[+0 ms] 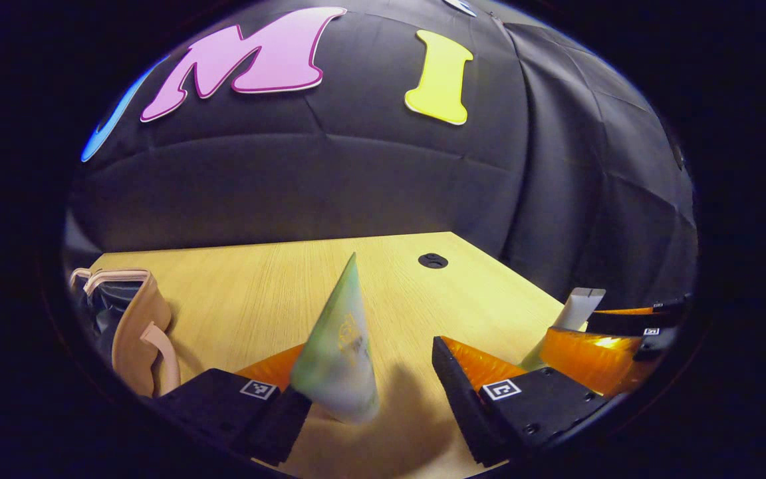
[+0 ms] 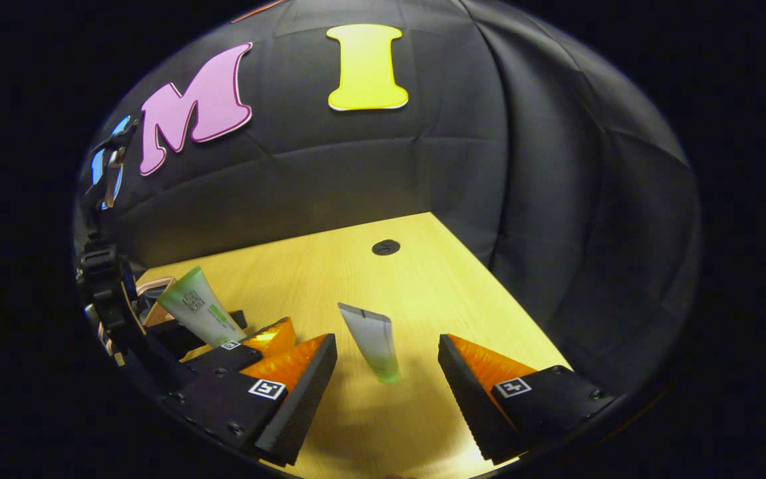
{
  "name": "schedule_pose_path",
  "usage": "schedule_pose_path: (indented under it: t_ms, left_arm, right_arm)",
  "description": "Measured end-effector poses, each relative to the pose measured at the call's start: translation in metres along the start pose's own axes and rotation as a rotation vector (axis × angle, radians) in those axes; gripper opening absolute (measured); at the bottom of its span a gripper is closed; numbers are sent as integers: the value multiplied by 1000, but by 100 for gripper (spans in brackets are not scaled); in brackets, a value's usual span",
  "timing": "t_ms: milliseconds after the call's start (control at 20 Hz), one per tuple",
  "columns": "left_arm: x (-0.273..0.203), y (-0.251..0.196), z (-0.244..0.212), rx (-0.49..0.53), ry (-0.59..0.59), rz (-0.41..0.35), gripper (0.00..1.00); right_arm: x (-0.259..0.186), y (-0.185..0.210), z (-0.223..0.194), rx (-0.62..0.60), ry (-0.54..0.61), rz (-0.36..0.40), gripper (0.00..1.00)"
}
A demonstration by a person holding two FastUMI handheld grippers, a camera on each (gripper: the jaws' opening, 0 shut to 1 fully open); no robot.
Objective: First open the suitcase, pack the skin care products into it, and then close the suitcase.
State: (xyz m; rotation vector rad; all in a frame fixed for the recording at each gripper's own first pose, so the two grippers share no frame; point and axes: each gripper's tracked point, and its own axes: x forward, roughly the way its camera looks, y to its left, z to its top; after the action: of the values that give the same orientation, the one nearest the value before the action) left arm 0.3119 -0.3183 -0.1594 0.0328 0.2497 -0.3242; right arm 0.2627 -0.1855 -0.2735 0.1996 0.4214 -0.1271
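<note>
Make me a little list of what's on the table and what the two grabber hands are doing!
table: light wood, with a round dark hole
left gripper: fingers apart, green tube standing between them
right gripper: fingers apart, whitish tube standing between them
suitcase: pink-edged case at the left edge of the left gripper view, dark inside showing
packed yet: neither tube is in the case
grip: no finger clearly presses either tube

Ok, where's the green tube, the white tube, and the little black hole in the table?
green tube point(image 1: 340, 359), left gripper view, on its printed middle.
white tube point(image 2: 373, 342), right gripper view, on its body.
black hole point(image 2: 386, 247), right gripper view, on its centre.
</note>
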Motion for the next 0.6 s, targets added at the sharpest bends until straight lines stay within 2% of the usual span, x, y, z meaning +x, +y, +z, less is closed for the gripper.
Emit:
schedule_pose_path:
  t_ms: [200,250,450,500,550,600]
  left_arm:
    - [2,19,-14,-67,55,52,69]
    - [3,22,-15,-83,53,48,48]
    - [-6,30,-21,-63,63,46,43]
    - [-8,34,-22,-62,67,51,46]
    - [-10,36,-24,-65,70,53,42]
    - [-11,39,-24,-70,76,59,46]
  right_arm:
    - [28,6,-6,5,12,-3,98]
    - [33,7,-8,1,11,-9,98]
    - [50,3,-11,-2,13,-39,98]
    - [54,1,-11,1,13,-49,98]
    - [56,2,-13,2,12,-52,96]
    - [58,0,-14,-15,13,-63,85]
